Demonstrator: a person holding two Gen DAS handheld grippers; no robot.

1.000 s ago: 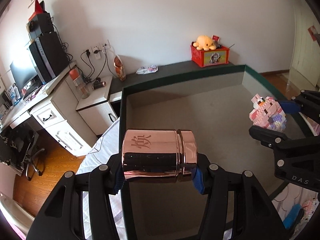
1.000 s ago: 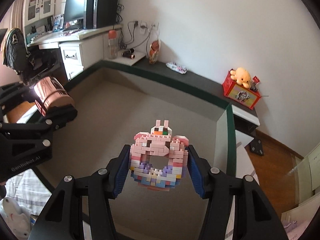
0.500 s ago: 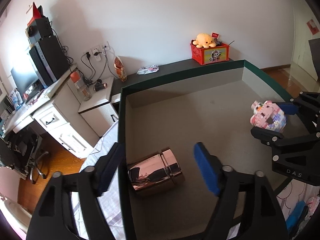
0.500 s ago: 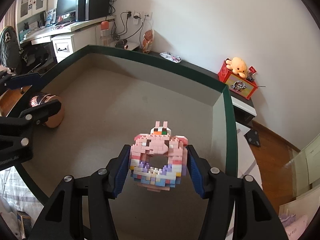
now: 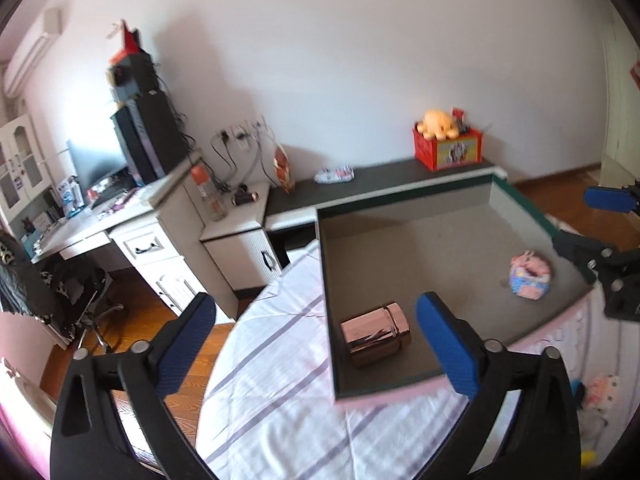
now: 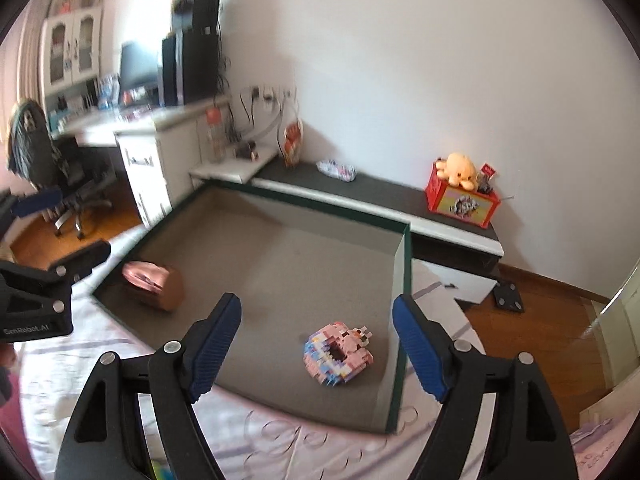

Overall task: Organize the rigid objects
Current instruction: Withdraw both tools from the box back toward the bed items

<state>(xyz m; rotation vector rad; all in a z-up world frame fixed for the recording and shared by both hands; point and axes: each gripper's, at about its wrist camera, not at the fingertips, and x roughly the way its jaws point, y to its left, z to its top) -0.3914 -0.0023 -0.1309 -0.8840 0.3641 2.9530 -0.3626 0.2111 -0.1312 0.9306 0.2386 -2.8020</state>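
Blue-padded left hand-held gripper point(image 5: 316, 334) has just spread, empty; right hand-held gripper point(image 6: 318, 348) likewise. Rose-gold metal canister point(image 5: 375, 334) lies at 7 o'clock in the green-rimmed grey tray point(image 5: 326, 280); pink brick-built donut point(image 6: 338, 354) at 5 o'clock. Advise withdrawing straight, clear of both.

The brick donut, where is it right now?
The brick donut lies flat in the green-rimmed box, near its right wall in the right wrist view, across from the copper canister at the left.
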